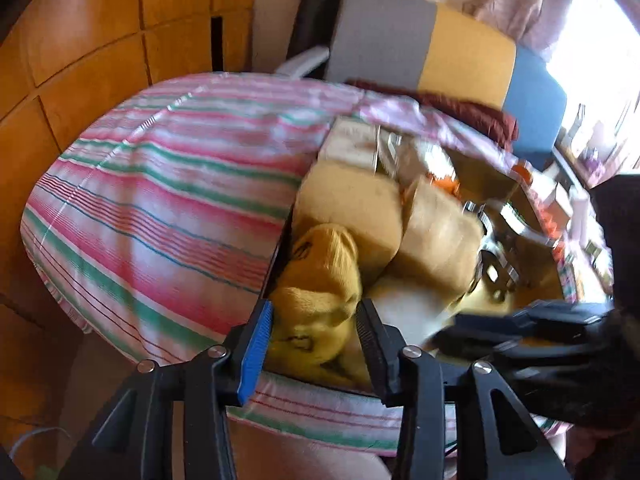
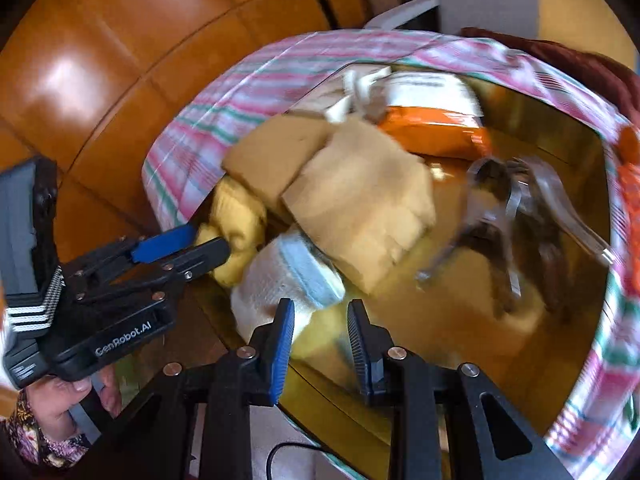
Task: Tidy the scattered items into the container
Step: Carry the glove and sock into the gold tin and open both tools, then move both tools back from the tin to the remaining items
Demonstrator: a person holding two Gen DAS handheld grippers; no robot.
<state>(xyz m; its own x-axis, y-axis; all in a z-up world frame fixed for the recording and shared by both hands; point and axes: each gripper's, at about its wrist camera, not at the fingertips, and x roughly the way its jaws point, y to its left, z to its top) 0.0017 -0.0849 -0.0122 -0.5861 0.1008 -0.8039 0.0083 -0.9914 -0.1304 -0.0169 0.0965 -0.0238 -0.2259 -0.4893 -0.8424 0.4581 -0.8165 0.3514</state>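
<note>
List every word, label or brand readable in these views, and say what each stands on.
"GenRobot.AI": white lettering on the body of the left gripper.
Dark marks on the yellow knit item: not legible.
Print on the orange packet and white box: too blurred to read.

A striped cloth in pink, green and white covers the surface, thin woven fabric, matt and slightly creased. The container has a smooth, glossy golden inner surface that reflects light. Inside, a yellow knitted cloth looks soft and ribbed. Tan sponge-like blocks appear matt and porous. A white roll looks like soft, textured paper. An orange packet is shiny plastic. Clear plastic utensils look glossy, though blurred. Wooden panels behind are polished and shiny. The gripper fingers are matt black plastic with ridged blue pads.
</note>
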